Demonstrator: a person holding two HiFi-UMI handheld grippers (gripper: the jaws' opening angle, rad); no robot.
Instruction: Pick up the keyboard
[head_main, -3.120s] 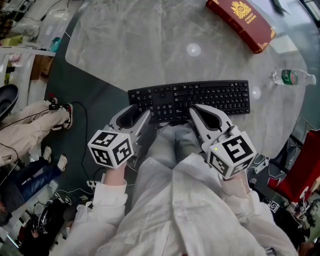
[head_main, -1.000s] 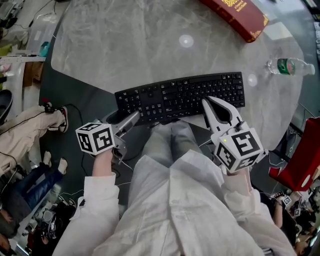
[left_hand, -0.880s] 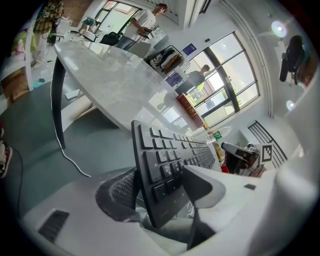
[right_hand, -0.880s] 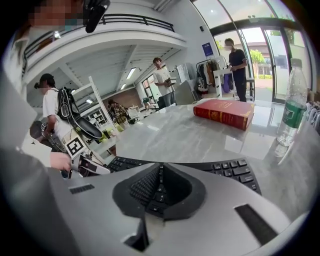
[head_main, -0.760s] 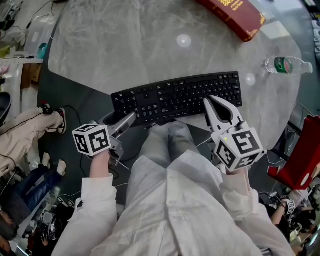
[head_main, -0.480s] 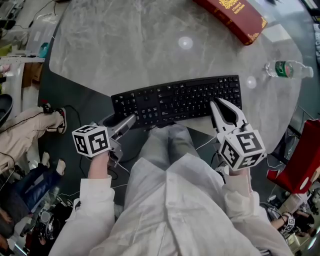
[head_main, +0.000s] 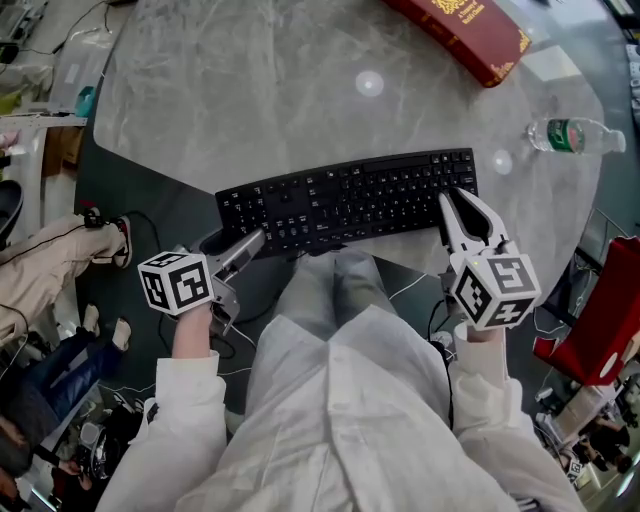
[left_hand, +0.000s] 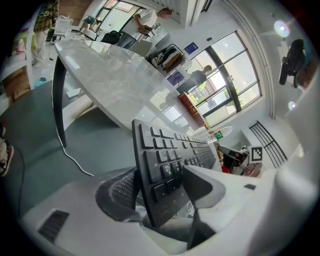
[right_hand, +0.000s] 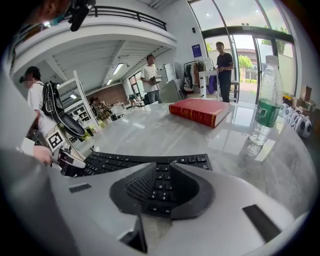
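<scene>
**Now taking hold: left end clamped, right end waiting**

Keyboard (head_main: 345, 198) is lying along the near edge of the table (head_main: 280, 90). Its left end is sticking out past the near-left corner, over open floor. Its right end is resting on the tabletop.

Left gripper (head_main: 228, 258) is clenching that overhanging left end. In the left gripper view, one ribbed pad is pressing on the underside while the other jaw is bearing on the keys, with the board running edge-on between them.

Right gripper (head_main: 468, 212) is standing open at the near-right corner of the keyboard. In the right gripper view, the jaws are spread wide and the number-pad keys are showing in the gap. Nothing is being held. Whether the jaws are touching the keys is not clear.

Book (head_main: 465, 30) is lying at the far edge and bottle (head_main: 570, 135) at the right edge. Both are well apart from the work.

Step in hand, as judged: securing the grasp, with the lift not yet begun. The board is looking flat on the table.

Next move is likely calling for a hold on the right end. That end is lying flat on the table, so a jaw will need room beneath it, perhaps by tipping the board or sliding it over the near edge. A lift from the left end alone is risking sag or twist in the clamp.
</scene>
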